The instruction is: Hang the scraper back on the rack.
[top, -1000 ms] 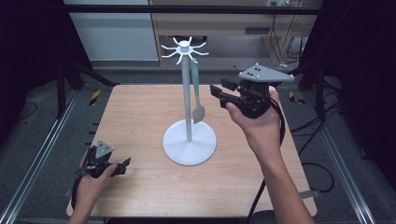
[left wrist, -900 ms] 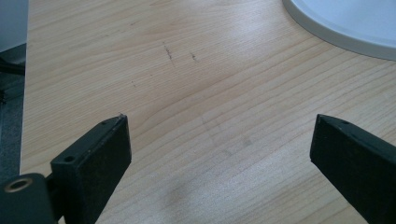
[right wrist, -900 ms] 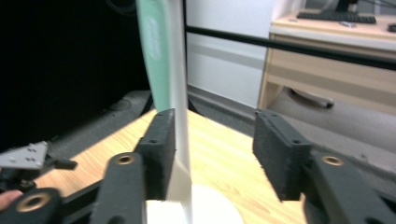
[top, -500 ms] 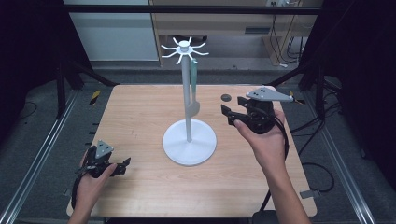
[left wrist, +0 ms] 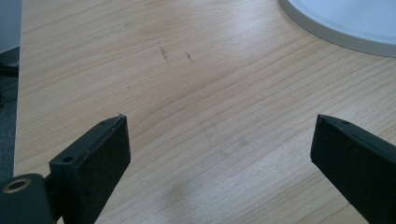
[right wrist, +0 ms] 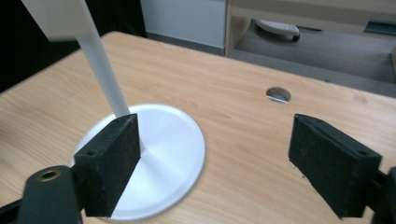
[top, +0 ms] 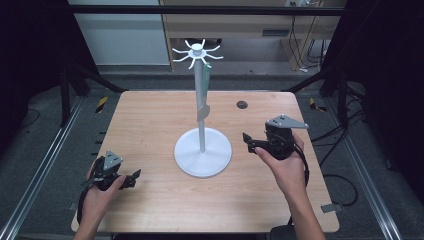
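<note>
High view: we see spoon hanging on stand, near pole, under hook crown. R gripper now low, just right of stand base; earlier it was up by spoon. Its jaws just been opening, nothing between. We judge hang done, hand retreating. L gripper parked front-left of stand.

L gripper view: jaws wide, empty, bare table; stand base at top right.

R gripper view: jaws wide, empty; stand pole, base ahead.
</note>
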`<state>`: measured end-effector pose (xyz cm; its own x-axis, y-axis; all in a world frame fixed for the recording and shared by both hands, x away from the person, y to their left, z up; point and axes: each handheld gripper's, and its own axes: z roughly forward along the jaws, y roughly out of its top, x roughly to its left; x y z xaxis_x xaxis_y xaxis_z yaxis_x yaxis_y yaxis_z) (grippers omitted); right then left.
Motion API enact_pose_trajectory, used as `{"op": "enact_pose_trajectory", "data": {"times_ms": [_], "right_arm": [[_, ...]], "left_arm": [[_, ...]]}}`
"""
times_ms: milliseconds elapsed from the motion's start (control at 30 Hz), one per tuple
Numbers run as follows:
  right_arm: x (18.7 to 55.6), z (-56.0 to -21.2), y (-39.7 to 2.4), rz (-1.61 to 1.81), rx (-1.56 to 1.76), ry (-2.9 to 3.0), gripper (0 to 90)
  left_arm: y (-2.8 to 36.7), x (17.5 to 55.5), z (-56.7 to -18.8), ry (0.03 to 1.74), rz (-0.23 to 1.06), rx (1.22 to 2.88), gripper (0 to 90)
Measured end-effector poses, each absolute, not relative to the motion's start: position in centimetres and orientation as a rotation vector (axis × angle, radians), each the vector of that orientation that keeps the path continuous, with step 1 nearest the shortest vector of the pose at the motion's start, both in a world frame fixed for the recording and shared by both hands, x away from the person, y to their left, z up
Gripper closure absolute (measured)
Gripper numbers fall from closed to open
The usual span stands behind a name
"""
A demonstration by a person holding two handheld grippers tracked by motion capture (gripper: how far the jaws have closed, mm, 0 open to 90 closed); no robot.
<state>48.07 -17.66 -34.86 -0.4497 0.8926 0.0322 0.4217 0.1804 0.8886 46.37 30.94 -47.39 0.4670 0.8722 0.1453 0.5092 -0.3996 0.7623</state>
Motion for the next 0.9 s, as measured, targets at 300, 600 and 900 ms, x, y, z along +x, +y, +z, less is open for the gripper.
{"op": "enact_pose_trajectory", "data": {"times_ms": [300,600,900], "right_arm": [[48.8,-39.4,-18.4,1.140,1.310,1.943,7.2],[49.6,-42.2,-18.6,1.084,1.379,1.937,6.7],[50.6,-45.0,-18.8,0.992,1.419,1.964,10.3]], "left_arm": [[31.3,46.3,-47.2,1.159,0.736,2.044,3.4],[31.5,46.2,-47.2,1.165,0.729,2.030,3.4],[31.8,46.2,-47.0,1.161,0.742,2.006,3.2]]}}
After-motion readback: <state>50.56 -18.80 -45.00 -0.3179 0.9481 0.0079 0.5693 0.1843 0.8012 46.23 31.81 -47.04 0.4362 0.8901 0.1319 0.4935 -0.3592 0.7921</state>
